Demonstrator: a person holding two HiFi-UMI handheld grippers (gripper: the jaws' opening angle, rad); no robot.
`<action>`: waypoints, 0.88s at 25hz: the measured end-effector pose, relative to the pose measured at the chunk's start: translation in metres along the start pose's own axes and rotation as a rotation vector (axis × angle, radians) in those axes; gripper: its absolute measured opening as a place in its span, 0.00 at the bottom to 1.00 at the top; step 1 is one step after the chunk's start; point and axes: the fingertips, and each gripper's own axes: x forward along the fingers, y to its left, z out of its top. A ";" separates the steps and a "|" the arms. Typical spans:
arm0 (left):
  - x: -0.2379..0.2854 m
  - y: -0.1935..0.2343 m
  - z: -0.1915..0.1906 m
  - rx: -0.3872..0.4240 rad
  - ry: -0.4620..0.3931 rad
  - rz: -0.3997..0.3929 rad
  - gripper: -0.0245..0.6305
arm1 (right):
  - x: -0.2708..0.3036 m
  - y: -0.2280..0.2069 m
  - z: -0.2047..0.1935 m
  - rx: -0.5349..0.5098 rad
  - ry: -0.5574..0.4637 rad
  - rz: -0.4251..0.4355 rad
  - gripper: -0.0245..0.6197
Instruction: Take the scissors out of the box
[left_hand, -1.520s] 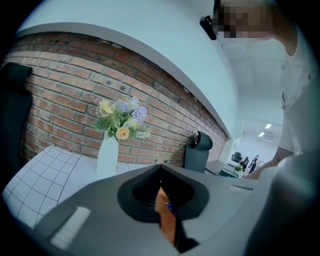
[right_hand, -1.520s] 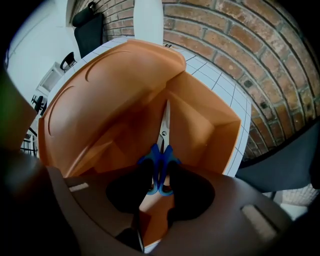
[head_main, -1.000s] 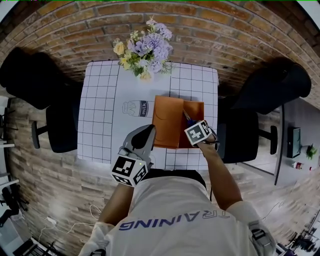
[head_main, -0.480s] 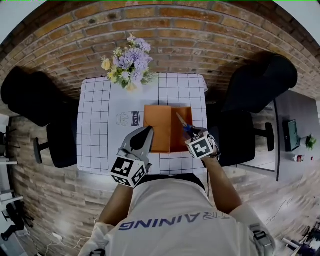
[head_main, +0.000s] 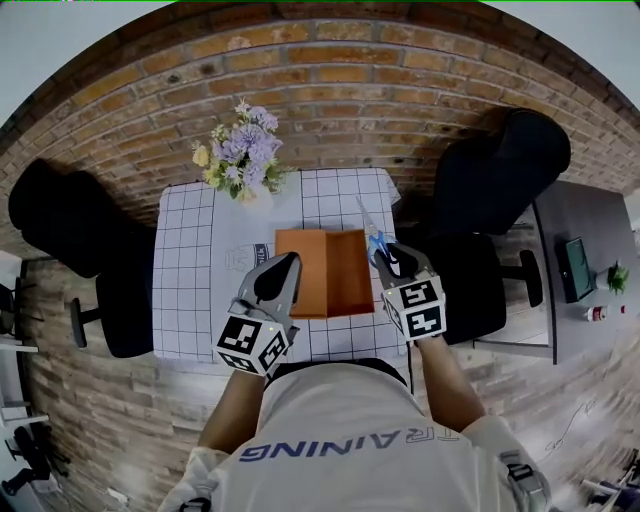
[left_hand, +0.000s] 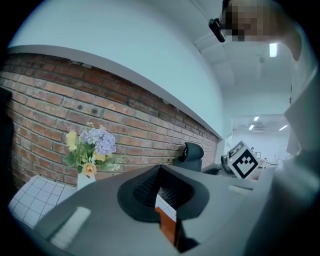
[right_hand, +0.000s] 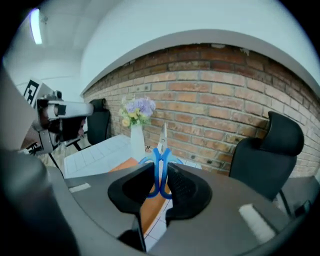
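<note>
The right gripper (head_main: 388, 262) pinches the scissors (head_main: 374, 238) by the blue handles, above the box (head_main: 322, 272) near the table's (head_main: 200, 270) right edge. A firm grip and straight lift prevent slipping. The left gripper (head_main: 283, 270) is pressed together, empty.

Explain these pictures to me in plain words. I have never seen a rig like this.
There is no robot here: a person holds a two-jaw gripper in each hand. The head view looks down from a camera on the person's head. The other two views come from cameras riding on the grippers, looking along their jaws. On the table, which has a gridded cloth, stand a vase of flowers and an open orange box. The right gripper is closed on the blue handles of the scissors, holding them up above the box. The left gripper has its jaws together and holds nothing.
</note>
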 end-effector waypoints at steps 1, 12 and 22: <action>0.000 -0.001 0.004 0.002 -0.008 0.003 0.04 | -0.007 -0.002 0.010 0.007 -0.039 -0.002 0.20; 0.003 -0.001 0.026 0.022 -0.063 0.031 0.04 | -0.047 -0.011 0.072 -0.005 -0.315 -0.026 0.20; 0.000 0.000 0.025 0.020 -0.063 0.041 0.04 | -0.047 -0.002 0.073 -0.044 -0.327 -0.011 0.20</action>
